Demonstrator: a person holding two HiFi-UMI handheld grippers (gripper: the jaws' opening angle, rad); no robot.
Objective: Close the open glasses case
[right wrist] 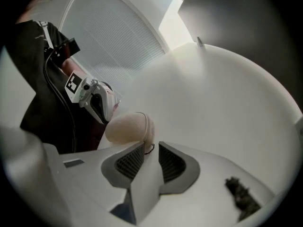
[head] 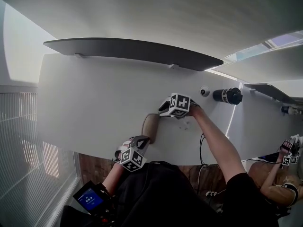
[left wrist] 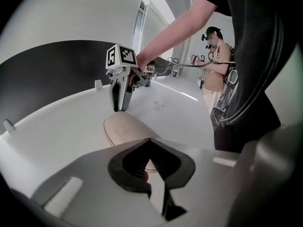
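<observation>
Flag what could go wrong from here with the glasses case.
1. The glasses case lies by the table's front edge. A nudge from the right tool could slide it off, unless the left tool, which looks closed on its near end, holds.
2. The case's dark cord loop sits right at the right tool's open jaw tips and could snag.
3. The seam looks shut, but latching can't be confirmed; it might reopen.
</observation>
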